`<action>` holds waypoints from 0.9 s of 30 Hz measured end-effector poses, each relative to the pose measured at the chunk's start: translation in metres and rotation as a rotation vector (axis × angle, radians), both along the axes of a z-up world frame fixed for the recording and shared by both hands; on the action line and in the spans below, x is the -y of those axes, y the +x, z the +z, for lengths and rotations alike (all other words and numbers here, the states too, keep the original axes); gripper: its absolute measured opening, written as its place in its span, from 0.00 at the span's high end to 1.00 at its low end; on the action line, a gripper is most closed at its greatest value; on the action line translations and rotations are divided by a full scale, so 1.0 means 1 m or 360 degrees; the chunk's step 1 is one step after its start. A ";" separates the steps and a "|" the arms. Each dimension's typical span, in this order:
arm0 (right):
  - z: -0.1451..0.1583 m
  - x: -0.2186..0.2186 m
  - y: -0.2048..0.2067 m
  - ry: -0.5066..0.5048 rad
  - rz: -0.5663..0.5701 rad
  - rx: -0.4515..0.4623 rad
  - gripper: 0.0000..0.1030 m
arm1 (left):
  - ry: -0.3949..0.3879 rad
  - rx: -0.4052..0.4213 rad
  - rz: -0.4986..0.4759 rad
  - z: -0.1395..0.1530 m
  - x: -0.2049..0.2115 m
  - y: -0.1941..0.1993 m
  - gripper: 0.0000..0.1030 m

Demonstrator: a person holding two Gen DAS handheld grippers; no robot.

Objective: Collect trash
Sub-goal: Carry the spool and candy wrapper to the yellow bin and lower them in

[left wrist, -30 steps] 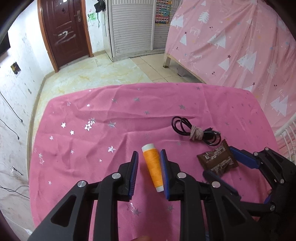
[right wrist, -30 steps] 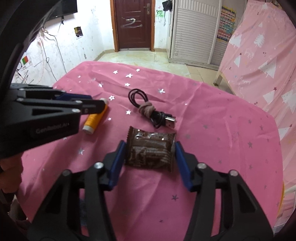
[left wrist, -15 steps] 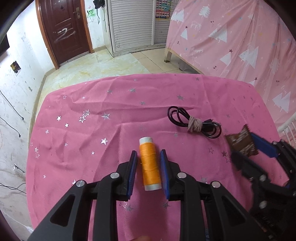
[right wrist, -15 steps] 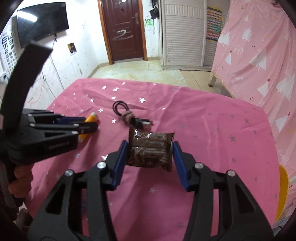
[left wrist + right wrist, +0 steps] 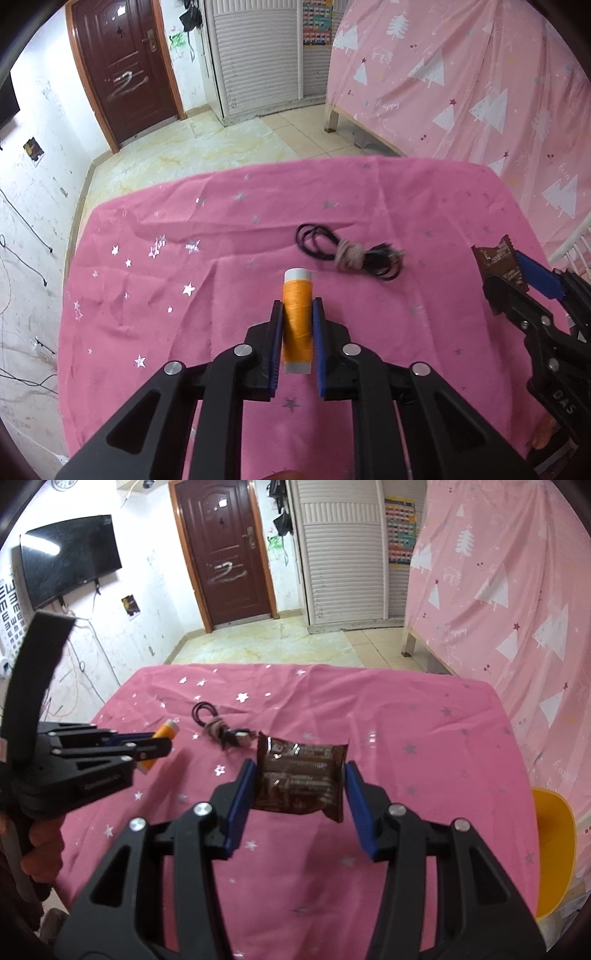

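An orange thread spool (image 5: 295,291) with white ends lies lengthwise between the blue pads of my left gripper (image 5: 297,305), which is shut on it just above the pink star cloth (image 5: 166,295). The right wrist view shows the same spool (image 5: 168,733) poking out of the left gripper (image 5: 162,743). My right gripper (image 5: 300,766) is shut on a brown snack wrapper (image 5: 299,786) and holds it in the air over the table. The wrapper (image 5: 496,260) also shows at the right edge of the left wrist view, in the right gripper (image 5: 517,275).
A coiled black cable (image 5: 347,254) tied with a beige band lies on the cloth beyond the spool. A yellow seat or tub (image 5: 554,849) stands off the table's right side. A bed under a pink tree-print sheet (image 5: 480,92) is behind.
The left jaws closed onto the spool's sides. The right gripper lifted the wrapper off the cloth and carried it up and to the right, away from the cable.
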State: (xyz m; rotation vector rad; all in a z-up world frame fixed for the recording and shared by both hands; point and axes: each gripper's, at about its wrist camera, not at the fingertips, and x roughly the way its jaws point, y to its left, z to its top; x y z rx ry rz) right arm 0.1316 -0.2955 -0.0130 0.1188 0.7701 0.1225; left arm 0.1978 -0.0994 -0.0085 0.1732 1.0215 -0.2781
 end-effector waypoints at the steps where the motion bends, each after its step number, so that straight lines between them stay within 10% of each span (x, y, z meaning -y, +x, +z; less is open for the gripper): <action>1: 0.001 0.005 -0.001 0.0010 -0.0012 0.0007 0.54 | -0.0005 0.0011 -0.0012 0.005 0.001 -0.002 0.92; 27: -0.003 0.138 -0.055 0.0205 -0.0404 0.0117 0.54 | 0.0109 0.0183 -0.0384 0.042 0.150 -0.054 0.91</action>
